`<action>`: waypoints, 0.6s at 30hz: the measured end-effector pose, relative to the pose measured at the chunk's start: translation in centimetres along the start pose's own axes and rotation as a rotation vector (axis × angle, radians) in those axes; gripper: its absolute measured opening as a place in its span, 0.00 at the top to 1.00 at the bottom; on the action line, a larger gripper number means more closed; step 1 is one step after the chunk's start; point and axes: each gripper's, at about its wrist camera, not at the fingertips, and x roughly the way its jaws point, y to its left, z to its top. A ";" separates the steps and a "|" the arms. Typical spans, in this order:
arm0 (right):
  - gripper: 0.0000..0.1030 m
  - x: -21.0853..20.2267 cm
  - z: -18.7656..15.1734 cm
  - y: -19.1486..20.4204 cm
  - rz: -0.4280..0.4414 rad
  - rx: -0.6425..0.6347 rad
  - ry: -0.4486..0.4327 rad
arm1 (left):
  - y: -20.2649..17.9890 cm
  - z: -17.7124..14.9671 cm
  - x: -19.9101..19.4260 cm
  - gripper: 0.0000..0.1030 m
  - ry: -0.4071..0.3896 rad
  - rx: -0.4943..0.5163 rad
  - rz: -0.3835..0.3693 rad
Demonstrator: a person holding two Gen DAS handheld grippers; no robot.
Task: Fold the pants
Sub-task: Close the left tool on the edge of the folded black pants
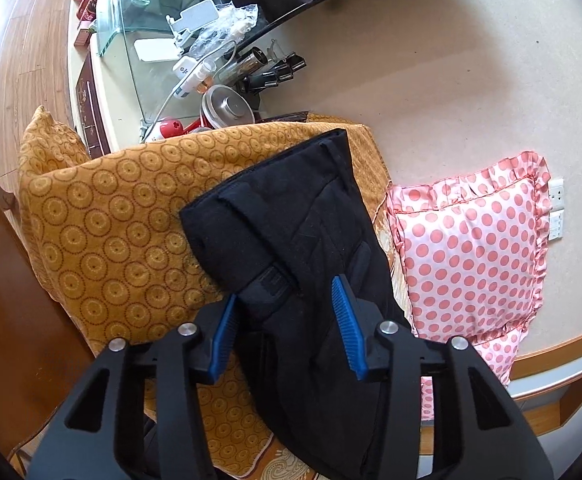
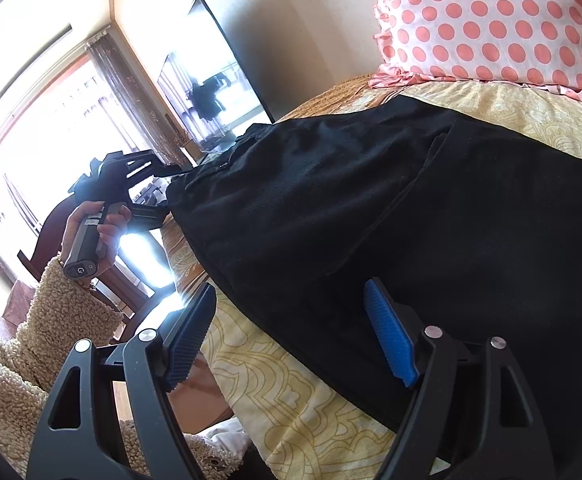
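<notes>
The black pants (image 1: 299, 208) lie folded into a long thick bundle across an orange patterned cushion (image 1: 111, 208). My left gripper (image 1: 285, 292) has its blue pads on either side of the near end of the bundle. The fabric fills the gap between the pads, so it is shut on the pants. In the right wrist view the pants (image 2: 371, 200) spread over a yellow patterned cover (image 2: 291, 392). My right gripper (image 2: 291, 286) stands open over their near edge, with one pad above the cover and the other above the black cloth. A hand (image 2: 91, 232) holds the left gripper (image 2: 165, 192) at the pants' far end.
A pink polka-dot pillow (image 1: 471, 248) (image 2: 491, 20) leans on the wall right of the pants. Behind the cushion a glass table (image 1: 123, 32) is crowded with small items. A dark screen (image 2: 219, 72) stands by the window. A fleece sleeve (image 2: 63, 320) is at lower left.
</notes>
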 end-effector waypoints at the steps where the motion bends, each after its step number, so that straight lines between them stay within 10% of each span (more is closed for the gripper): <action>1: 0.24 -0.1 0.0 0.0 0.001 0.001 0.000 | 0.0 -0.1 -0.1 0.56 -0.011 -0.002 0.003; 12: 0.21 0.1 0.0 0.1 0.004 -0.006 0.000 | -3.1 -2.0 -1.8 0.32 -0.084 0.217 -0.023; 18: 0.21 0.2 0.0 0.1 0.004 -0.008 -0.001 | -0.4 -1.6 -1.9 0.31 -0.051 0.096 0.016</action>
